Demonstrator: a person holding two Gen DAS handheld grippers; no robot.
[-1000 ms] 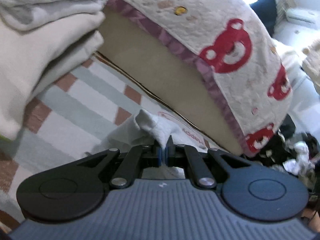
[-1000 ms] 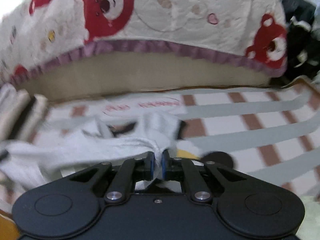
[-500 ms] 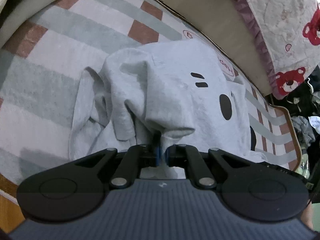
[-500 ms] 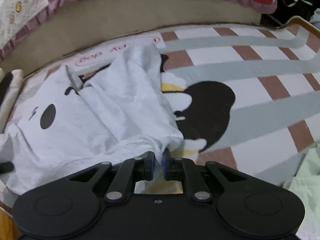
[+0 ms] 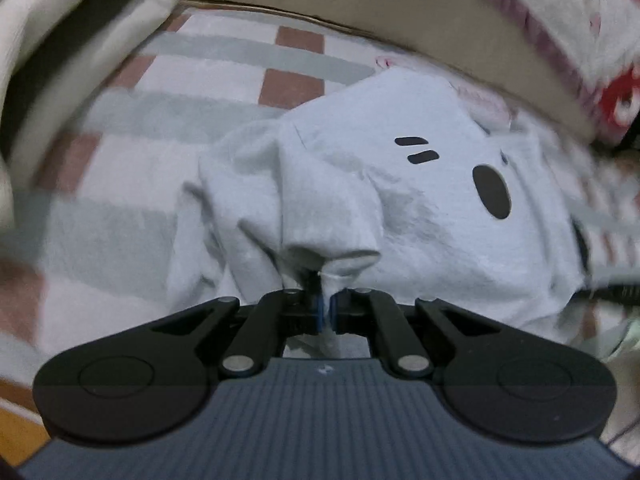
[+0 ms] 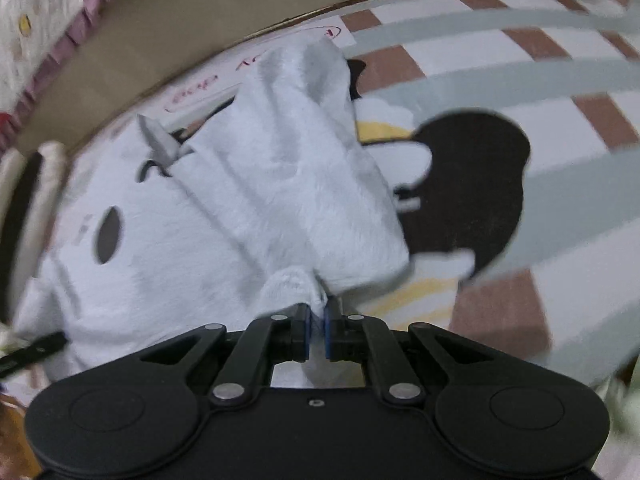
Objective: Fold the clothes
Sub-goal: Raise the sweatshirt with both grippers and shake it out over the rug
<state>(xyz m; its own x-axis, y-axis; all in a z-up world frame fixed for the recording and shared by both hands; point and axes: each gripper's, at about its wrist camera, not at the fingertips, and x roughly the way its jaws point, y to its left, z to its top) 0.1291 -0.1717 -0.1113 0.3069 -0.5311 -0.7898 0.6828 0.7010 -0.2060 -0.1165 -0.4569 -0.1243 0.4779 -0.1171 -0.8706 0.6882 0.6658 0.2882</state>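
Note:
A white shirt (image 5: 420,208) with black printed eye marks lies crumpled on a striped mat (image 5: 132,208). My left gripper (image 5: 326,312) is shut on a bunched edge of the shirt on its near side. In the right wrist view the same shirt (image 6: 248,208) spreads to the left, and my right gripper (image 6: 317,332) is shut on another pinch of its near edge. The shirt's sleeves and far hem are folded under and partly hidden.
A bed with a bear-print quilt (image 5: 580,12) and tan base (image 6: 168,40) runs along the far side of the mat. Stacked folded clothes (image 5: 60,40) sit at the left. The mat (image 6: 520,80) shows a black and yellow cartoon print (image 6: 472,184) to the right.
Both grippers have drawn back toward me and lowered with the shirt, from held up by the bed to spread over the mat. Both stay shut on it.

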